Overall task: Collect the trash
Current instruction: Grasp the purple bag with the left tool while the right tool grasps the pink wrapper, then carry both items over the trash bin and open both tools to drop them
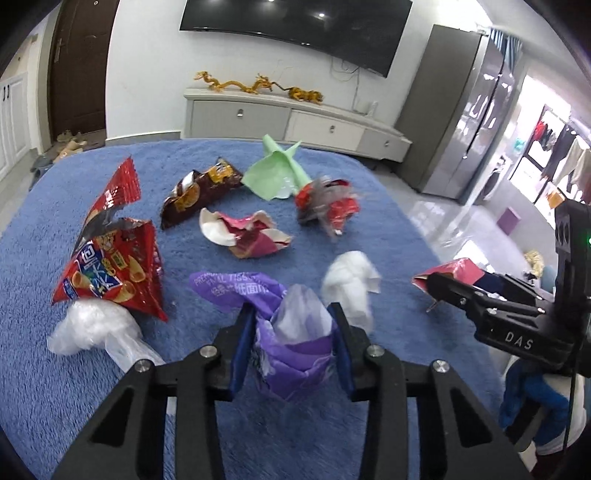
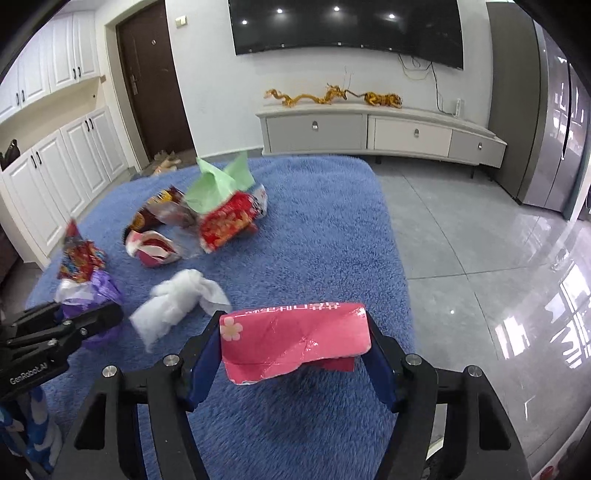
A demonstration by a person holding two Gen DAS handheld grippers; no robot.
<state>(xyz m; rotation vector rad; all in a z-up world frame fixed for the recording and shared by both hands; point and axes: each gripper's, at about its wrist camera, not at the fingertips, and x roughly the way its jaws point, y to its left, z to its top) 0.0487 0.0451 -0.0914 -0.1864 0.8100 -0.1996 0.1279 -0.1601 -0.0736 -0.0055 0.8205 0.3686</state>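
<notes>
Several wrappers and white tissue beyond both laden tongs.

Living room beyond the blue rug

A dark TV hangs on the white wall above a low grey-and-white cabinet, which carries golden dragon figures. A brown door stands left of it, with shoes on the floor at its foot and white cupboards further left. A steel fridge stands right, on glossy grey tiles.
</notes>
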